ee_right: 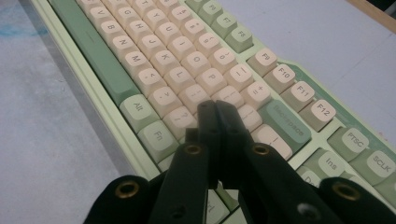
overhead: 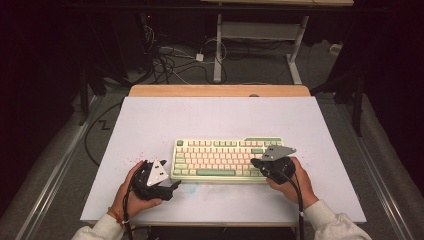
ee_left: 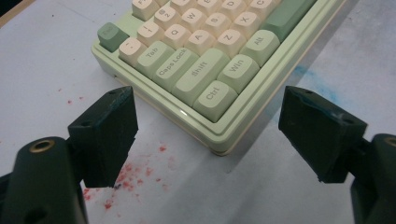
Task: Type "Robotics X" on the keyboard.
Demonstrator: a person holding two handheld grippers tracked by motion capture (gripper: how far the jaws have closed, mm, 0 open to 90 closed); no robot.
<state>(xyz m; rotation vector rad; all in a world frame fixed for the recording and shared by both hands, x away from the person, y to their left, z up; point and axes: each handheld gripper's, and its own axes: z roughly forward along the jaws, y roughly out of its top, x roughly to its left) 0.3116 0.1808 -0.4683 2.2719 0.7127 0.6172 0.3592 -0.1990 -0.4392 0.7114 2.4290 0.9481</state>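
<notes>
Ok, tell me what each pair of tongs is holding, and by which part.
Nothing is held. The left tongs stand open beside the keyboard's Ctrl corner; the right tongs are shut empty above its keys.

Dim workroom around a pale work table

The white table top [overhead: 150,125] carries a scatter of red specks [ee_left: 135,172] and a faint blue smear [ee_left: 303,74], and a bare wooden strip [overhead: 220,90] runs along its far edge. Beyond that edge a grey carpeted floor [overhead: 260,70] holds a tangle of dark cables [overhead: 167,62] and a small white plug block [overhead: 199,57]. A second desk's light metal legs [overhead: 218,50] and crossbar stand past the cables, with its pale top at the upper edge. Black curtains [overhead: 45,75] close both sides in shadow; the light falls mostly on the table. Metal rails [overhead: 60,165] flank the table on the floor.
</notes>
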